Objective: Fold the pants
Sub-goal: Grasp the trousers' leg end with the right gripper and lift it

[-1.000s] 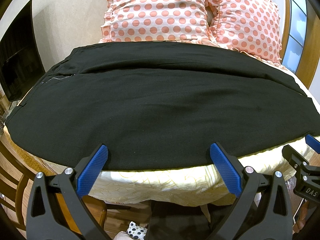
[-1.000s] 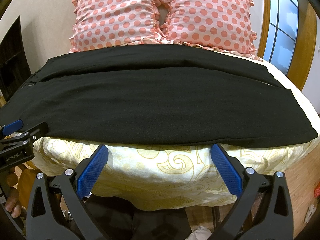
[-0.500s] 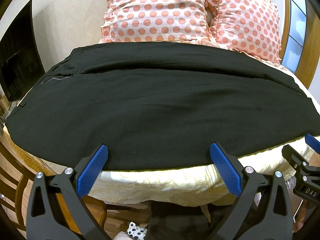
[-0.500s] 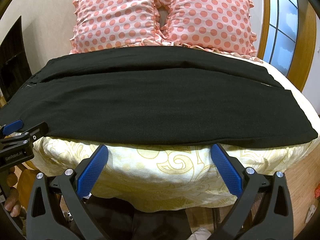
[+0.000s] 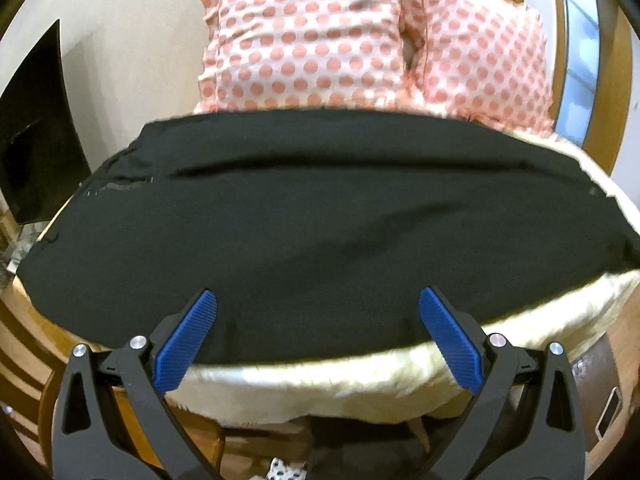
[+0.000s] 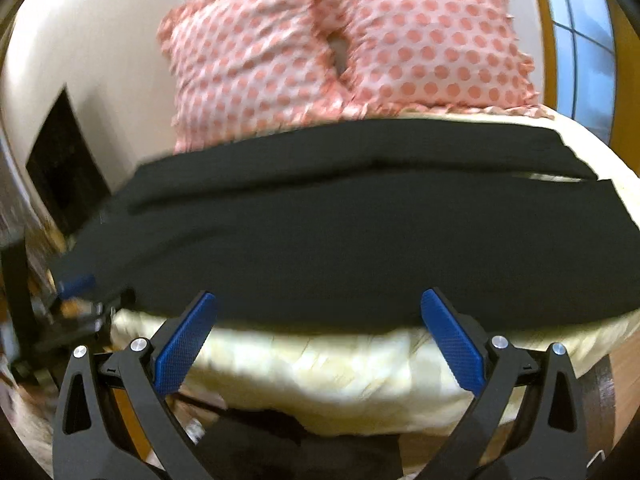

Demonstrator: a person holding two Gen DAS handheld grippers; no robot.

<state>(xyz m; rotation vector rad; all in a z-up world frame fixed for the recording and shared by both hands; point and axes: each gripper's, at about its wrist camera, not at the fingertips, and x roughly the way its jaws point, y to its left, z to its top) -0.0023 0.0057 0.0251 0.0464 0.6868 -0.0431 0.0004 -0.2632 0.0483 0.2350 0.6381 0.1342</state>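
Observation:
Black pants [image 5: 320,224] lie flat across the bed, lengthwise left to right, with a seam line along the far side. They also show in the right wrist view [image 6: 352,232]. My left gripper [image 5: 318,308] is open and empty, its blue pads over the pants' near edge. My right gripper [image 6: 318,308] is open and empty, at the near edge of the pants above the bed's side. The left gripper's blue tip [image 6: 76,282] shows blurred at the left of the right wrist view.
Two pink polka-dot pillows [image 5: 304,40] [image 6: 432,36] stand at the head of the bed. A cream patterned bedspread [image 6: 320,364] hangs over the near side. A dark screen [image 5: 36,140] is at the left wall, a window [image 6: 580,48] at the right.
Both grippers have moved forward and up toward the pants' near edge; the views are blurred with motion. The right view has swung rightward. The pants lie as before.

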